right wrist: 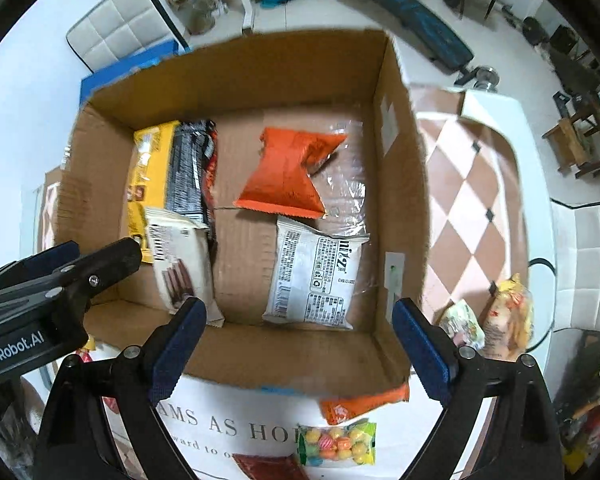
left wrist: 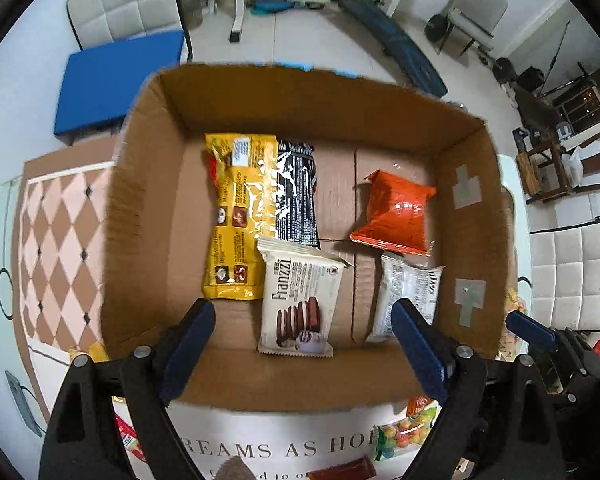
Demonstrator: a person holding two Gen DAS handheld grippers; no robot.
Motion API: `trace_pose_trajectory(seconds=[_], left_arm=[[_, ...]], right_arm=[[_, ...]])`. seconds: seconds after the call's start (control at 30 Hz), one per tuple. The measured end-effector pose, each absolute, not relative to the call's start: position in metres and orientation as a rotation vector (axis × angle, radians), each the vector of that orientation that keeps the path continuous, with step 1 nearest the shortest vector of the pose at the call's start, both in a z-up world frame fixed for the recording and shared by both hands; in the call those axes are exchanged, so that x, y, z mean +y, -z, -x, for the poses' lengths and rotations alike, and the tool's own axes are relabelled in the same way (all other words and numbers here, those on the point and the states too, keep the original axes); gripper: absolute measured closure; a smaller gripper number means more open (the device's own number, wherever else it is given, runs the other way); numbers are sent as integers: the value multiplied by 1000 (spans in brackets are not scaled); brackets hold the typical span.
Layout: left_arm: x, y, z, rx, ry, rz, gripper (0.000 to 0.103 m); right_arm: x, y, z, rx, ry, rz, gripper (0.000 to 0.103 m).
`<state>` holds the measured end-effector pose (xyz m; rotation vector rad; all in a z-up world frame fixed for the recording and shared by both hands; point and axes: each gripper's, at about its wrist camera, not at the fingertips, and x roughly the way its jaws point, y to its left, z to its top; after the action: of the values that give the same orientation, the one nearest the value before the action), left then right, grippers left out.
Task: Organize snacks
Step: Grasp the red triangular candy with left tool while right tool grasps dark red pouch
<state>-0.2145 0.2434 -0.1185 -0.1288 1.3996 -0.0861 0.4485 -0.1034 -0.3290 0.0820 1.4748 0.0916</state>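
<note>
An open cardboard box (left wrist: 300, 376) (right wrist: 280, 356) stands on the table below both grippers. On its floor lie a yellow pack (left wrist: 240, 216), a black pack (left wrist: 296, 192), a cream Franzzi biscuit pack (left wrist: 300, 300), an orange pack (left wrist: 396, 212) and a white pack (left wrist: 408, 296). My left gripper (left wrist: 302, 312) hangs open over the Franzzi pack (right wrist: 180, 264), holding nothing. My right gripper (right wrist: 298, 311) hangs open over the white pack (right wrist: 316, 276), also holding nothing. The orange pack (right wrist: 288, 172) lies behind the white one.
Loose snacks lie on the table outside the box: a bag of coloured candy balls (right wrist: 336, 444), an orange pack (right wrist: 360, 402), a brown bar (right wrist: 268, 466) and two bags (right wrist: 508, 316) at the right. A checked cloth (right wrist: 468, 184) covers the table. White chairs (left wrist: 568, 276) stand around.
</note>
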Motion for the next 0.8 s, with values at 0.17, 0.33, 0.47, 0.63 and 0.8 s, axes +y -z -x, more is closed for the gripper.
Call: trace_pose_trajectory(seconds=[0.17,0.33,0.47,0.63,0.8], left_arm=[[254,83,254,1320,95,110,13],[273,78,313,1318,78,125,13],[293,96,364,1341,-2,73,13],[328,132,421,1439,-88,90,13],[368,178,460,1560,-174,187,13]], right_arm=[[-97,301,-405,1437,-91,-140,7],[-101,305,-345,1489,-84,-250,6],[-107,338,-294,1610,-59,-412,6],[-110,402,-241,1791,23,-556,6],[-120,454,-205,1868,163,-781,7]])
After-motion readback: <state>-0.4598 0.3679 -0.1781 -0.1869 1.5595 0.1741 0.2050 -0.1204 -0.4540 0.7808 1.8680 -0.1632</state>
